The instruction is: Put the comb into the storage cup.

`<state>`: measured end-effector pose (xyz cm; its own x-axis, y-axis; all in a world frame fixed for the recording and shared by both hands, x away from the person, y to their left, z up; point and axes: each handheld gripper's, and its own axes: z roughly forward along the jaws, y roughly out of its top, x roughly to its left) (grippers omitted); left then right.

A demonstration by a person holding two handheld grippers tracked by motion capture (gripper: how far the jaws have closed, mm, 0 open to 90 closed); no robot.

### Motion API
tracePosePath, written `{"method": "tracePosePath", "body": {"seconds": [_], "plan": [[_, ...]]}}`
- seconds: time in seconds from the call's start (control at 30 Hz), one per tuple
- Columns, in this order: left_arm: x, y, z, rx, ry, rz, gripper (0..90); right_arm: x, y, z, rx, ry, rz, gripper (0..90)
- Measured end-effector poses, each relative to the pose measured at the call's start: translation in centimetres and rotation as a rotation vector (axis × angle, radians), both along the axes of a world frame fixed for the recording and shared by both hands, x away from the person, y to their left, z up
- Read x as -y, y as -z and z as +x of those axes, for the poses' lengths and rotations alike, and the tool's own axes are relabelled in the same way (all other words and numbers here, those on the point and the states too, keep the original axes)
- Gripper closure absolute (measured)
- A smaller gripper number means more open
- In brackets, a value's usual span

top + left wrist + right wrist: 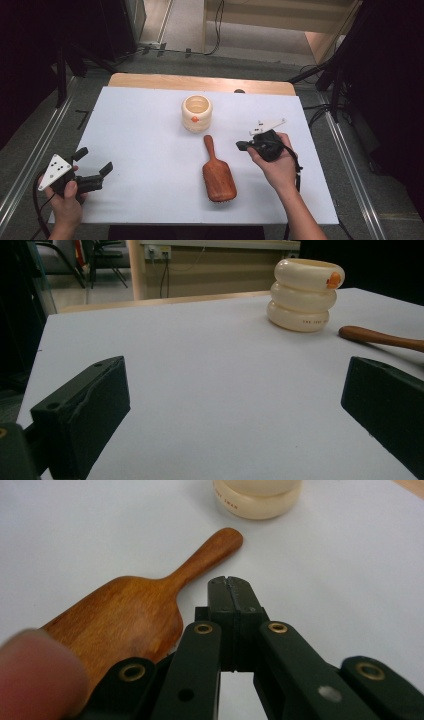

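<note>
Wooden hairbrush [218, 172] lies flat on the white counter [140, 150], right of centre, bristles down, handle pointing toward the far edge, broad head toward the person. Just beyond the handle tip, apart from it, stands a cream ribbed cup [196, 113] of three stacked rings, open at the top, with a small orange mark on its side. In the right gripper view the hairbrush [125, 617] sits left of the fingers, its handle angling up toward the base of the cup [257, 497]. Right gripper [243, 145] is held in the person's right hand [277, 162] just right of the brush handle, above the counter, pointing left toward it; its fingers [235, 592] are pressed together with nothing between them. A blurred fingertip intrudes at the lower left of that view. Left gripper [94, 162] is held in the left hand [67, 202] at the near left corner of the counter, well apart from brush and cup, pointing right. Its fingers [95, 405] stand wide apart, empty, bare counter between them; cup [303, 295] and brush handle [382, 337] show far off to the upper right in the left gripper view. Grey floor and cables lie beyond the counter's far wooden edge.
</note>
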<state>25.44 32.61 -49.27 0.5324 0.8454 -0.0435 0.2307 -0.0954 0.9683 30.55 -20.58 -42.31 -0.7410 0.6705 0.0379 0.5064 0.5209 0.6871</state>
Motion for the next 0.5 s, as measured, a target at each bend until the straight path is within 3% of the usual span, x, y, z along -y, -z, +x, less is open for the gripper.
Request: {"method": "tracePosePath", "body": {"seconds": [0.5], "plan": [[0.0, 0.0, 0.0, 0.001, 0.008, -0.003, 0.0, -6.1, 0.5, 4.0, -0.021, -0.129, -0.113, 87.8]]}}
